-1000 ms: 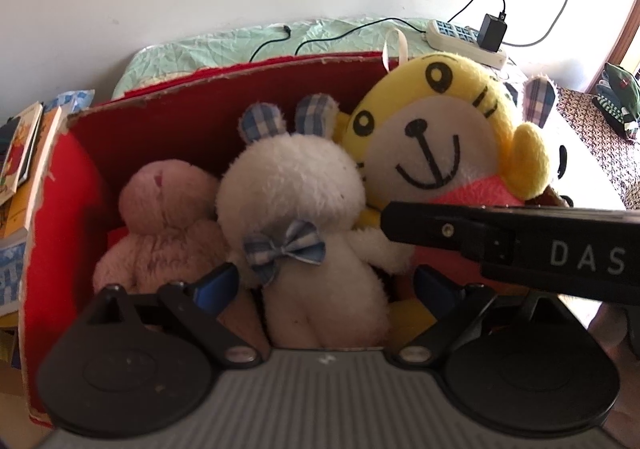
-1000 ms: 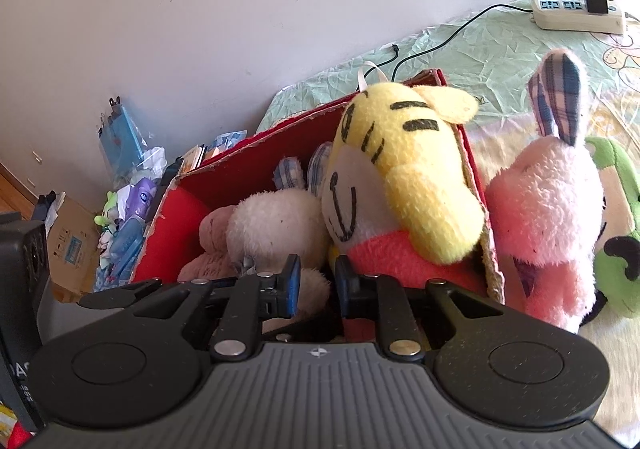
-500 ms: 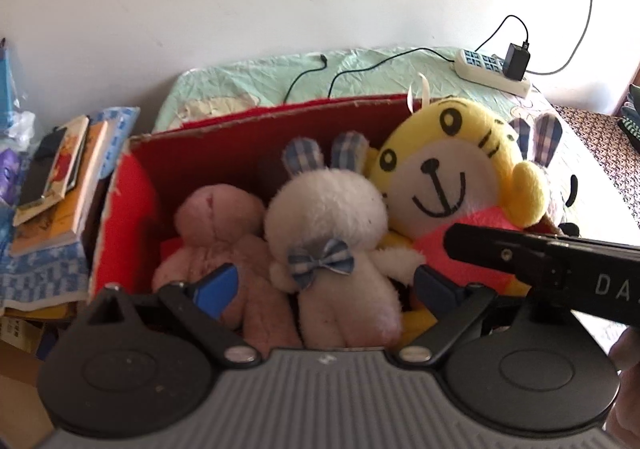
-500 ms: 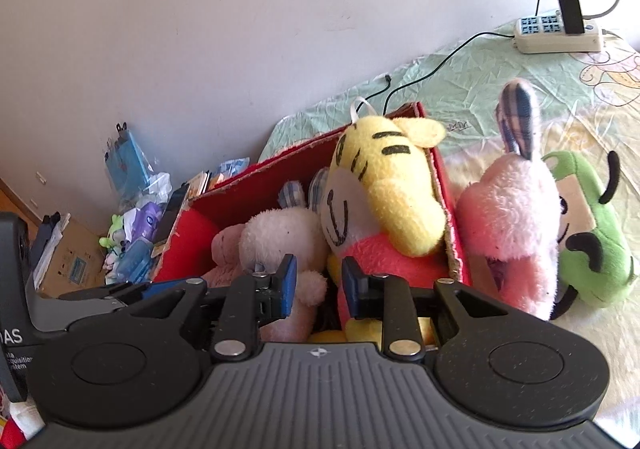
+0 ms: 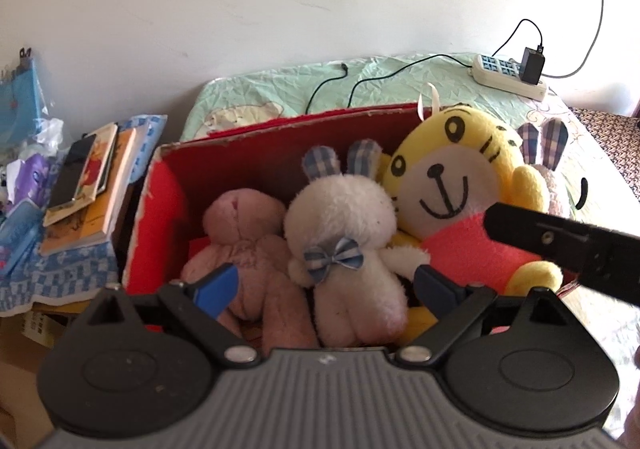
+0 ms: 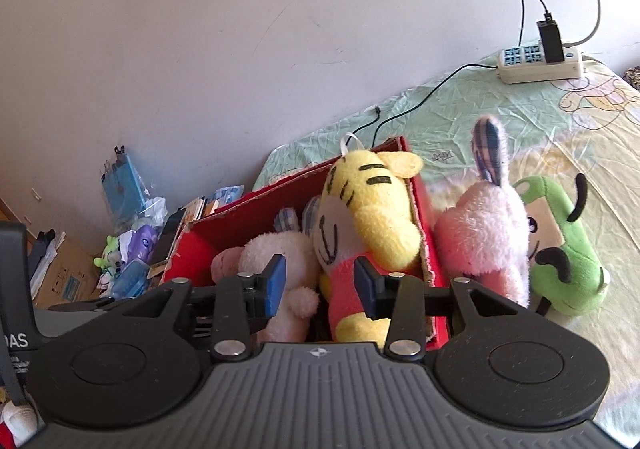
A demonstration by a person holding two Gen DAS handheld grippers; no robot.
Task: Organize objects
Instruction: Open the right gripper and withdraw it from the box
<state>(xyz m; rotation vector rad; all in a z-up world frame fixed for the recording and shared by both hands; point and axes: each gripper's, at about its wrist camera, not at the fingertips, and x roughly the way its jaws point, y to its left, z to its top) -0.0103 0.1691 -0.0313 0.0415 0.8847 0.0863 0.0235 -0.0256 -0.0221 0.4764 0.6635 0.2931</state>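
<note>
Toys in box: three plush toys sit side by side in the red box (image 5: 256, 165): a pink bear (image 5: 244, 245), a white rabbit (image 5: 344, 245) and a yellow tiger (image 5: 460, 201), the tiger leaning on the box's right wall.
Toys left out: a pink rabbit (image 6: 488, 237) and a green plush (image 6: 568, 249) stand on the bed (image 6: 500, 121) just beside the box, touching each other.
Handling: expect them light, soft and squashy, nothing fragile; fur may slip, so pinch you deep into a body or head, not an ear.
Where to grip: the pink rabbit's round body looks your best hold.
Left gripper (image 5: 324, 289): your jaws stand wide with nothing between them, hovering over the bear and white rabbit, tilted steeply down.
Right gripper (image 6: 320, 285): your jaws have just been opening and are partly apart, clamping nothing; the tiger lies beyond them. It points gently down toward the box.
</note>
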